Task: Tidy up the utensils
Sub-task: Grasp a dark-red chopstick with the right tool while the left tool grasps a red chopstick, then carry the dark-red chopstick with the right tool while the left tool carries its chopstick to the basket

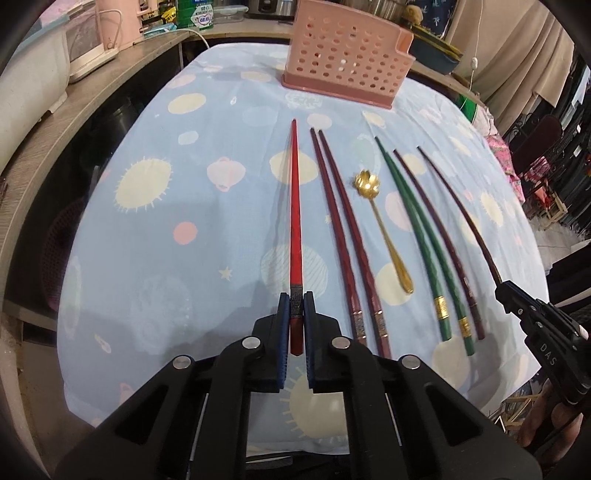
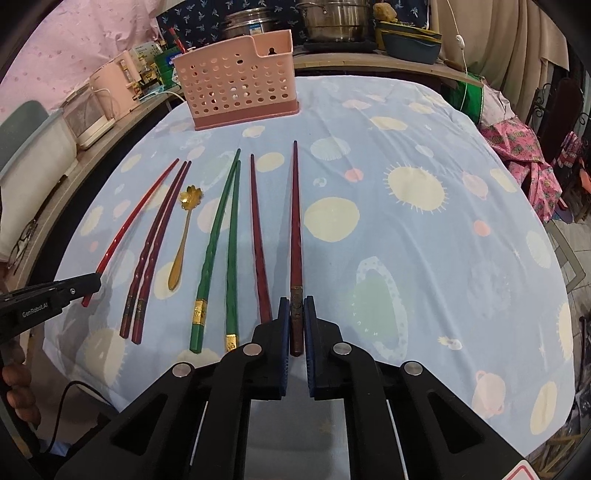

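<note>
Left wrist view — left tongs [image 1: 295, 306] clamped on red chopstick [image 1: 294, 221], right tongs [image 2: 295, 310] on maroon chopstick [image 2: 295, 229].

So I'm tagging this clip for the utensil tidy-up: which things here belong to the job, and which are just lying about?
Part of the job:
- red chopstick in the left claw
- dark red chopstick in the right claw
- green chopsticks
- gold spoon
- pink holder

Lying about:
- steel pots
- pink appliance
- patterned tablecloth
</note>
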